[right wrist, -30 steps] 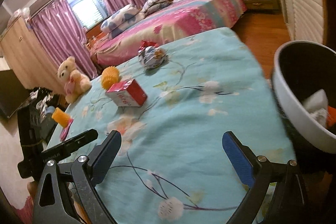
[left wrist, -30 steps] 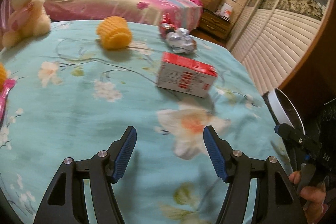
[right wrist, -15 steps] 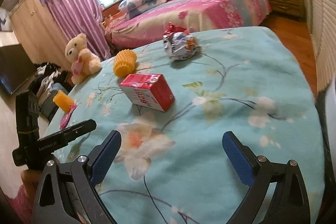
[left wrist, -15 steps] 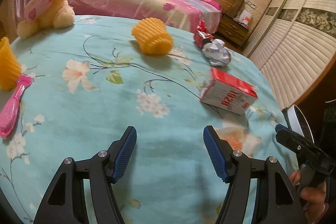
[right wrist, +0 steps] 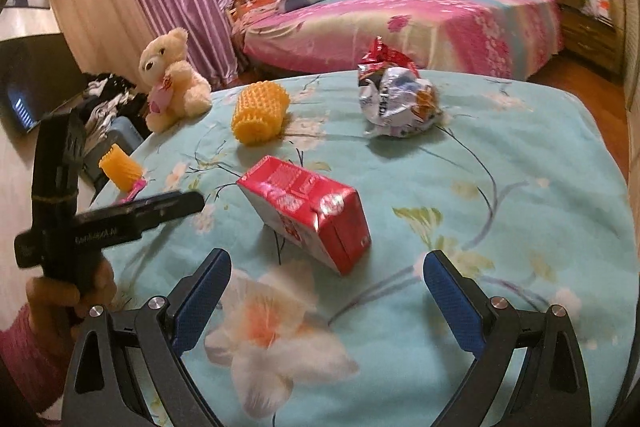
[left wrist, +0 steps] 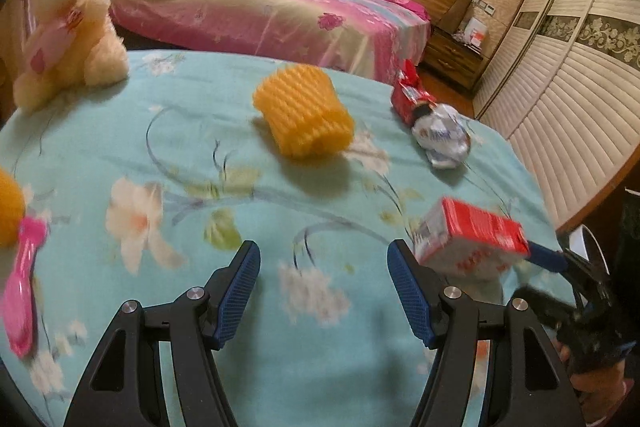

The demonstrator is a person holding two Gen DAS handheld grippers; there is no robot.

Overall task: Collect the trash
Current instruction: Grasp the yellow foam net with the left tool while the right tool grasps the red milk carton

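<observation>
Both my grippers have swung across the bed (right wrist: pixel 540 163) toward the red carton (right wrist: pixel 308 207). My right gripper (right wrist: pixel 326 301) gapes empty before it; my left gripper (left wrist: pixel 322 287) is open too. Only the left view shows the pink brush (left wrist: pixel 24 287) at the bed's left edge. A crumpled foil wrapper (right wrist: pixel 396 103) and ribbed yellow foam sleeve (right wrist: pixel 260 113) lie beyond.

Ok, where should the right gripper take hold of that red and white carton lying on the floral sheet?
Across its two long flat sides, coming down from above. The red and white carton lies on its side just ahead of the open right gripper, and its narrow width looks to fit between the fingers.
</observation>
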